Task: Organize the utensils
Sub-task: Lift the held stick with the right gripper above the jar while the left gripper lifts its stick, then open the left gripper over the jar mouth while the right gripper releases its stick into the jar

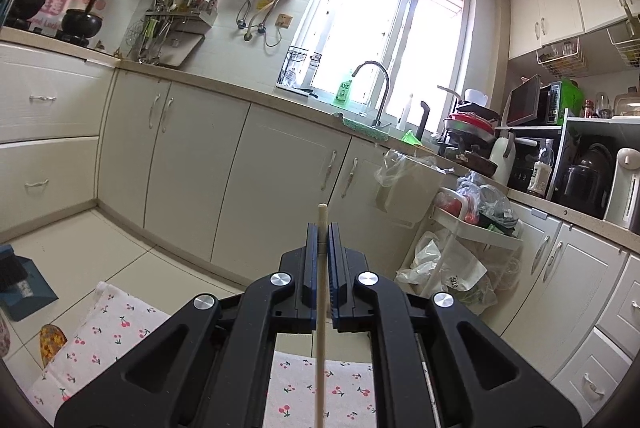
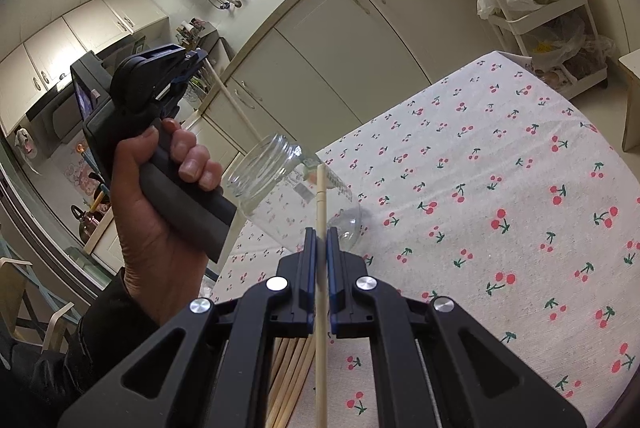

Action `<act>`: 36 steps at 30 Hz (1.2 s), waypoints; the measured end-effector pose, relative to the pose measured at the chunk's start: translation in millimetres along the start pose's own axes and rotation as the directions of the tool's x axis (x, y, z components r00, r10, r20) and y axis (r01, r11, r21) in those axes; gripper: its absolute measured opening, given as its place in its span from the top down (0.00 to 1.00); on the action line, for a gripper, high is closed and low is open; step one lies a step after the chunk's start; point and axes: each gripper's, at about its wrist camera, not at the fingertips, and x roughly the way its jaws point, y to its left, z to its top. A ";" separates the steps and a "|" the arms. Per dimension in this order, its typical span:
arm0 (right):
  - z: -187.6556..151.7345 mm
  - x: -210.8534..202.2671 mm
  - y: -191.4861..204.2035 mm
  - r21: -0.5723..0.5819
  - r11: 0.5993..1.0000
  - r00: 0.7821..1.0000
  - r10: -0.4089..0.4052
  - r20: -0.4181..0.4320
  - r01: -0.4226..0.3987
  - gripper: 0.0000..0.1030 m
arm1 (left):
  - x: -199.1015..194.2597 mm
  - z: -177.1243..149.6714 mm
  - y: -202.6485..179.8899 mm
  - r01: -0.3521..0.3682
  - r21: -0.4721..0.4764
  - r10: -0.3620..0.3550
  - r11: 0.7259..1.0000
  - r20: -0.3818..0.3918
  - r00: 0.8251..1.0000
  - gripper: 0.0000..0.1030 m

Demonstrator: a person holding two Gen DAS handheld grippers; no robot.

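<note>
Cream kitchen cabinets (image 2: 320, 39) run behind a table spread with a cherry-print cloth (image 2: 500, 187), which serves as the landmark below. On the cloth, toward its cabinet-side edge, stands a clear glass jar (image 2: 288, 195), mouth open and empty as far as can be seen; glass of this kind is judged rigid, smooth and breakable, so a stick's tip should enter without knocking the rim. Above the cloth's near edge a bundle of loose chopsticks (image 2: 292, 380) shows beneath the right gripper (image 2: 321, 240), whose jaws are closed narrowly on a single chopstick (image 2: 320, 203) that projects forward, its tip in line with the jar's side. A chopstick like this is judged light, stiff and slim, liable to pivot if pinched at one end; a hold nearer mid-length should steady it. To the jar's left, off the cloth, a hand (image 2: 160, 195) wraps the handle of the left gripper (image 2: 188, 65), raised and tilted, jaws clamped on a second chopstick (image 2: 236, 103) slanting down to the jar's mouth.
</note>
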 end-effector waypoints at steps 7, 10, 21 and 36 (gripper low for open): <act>0.5 0.3 -1.2 0.007 1.000 1.000 0.004 0.000 -0.004 0.94 | -5.3 -9.8 2.4 0.022 0.007 -0.022 1.000 -0.046 0.999 0.96; 2.3 -2.7 0.9 -0.003 1.000 1.000 0.006 0.015 -0.006 0.94 | -14.1 -16.5 2.3 0.039 0.030 -0.037 0.999 -0.081 0.996 0.96; 49.3 -2.4 31.4 0.041 0.990 0.982 0.131 0.133 -0.137 0.94 | -60.6 -37.0 18.5 0.110 0.091 -0.083 0.990 -0.260 0.962 0.72; 134.7 71.7 90.8 -0.091 0.996 0.909 0.055 0.414 -0.019 0.94 | -117.1 -55.1 101.6 -0.008 -0.041 -0.006 0.999 -0.337 0.942 0.46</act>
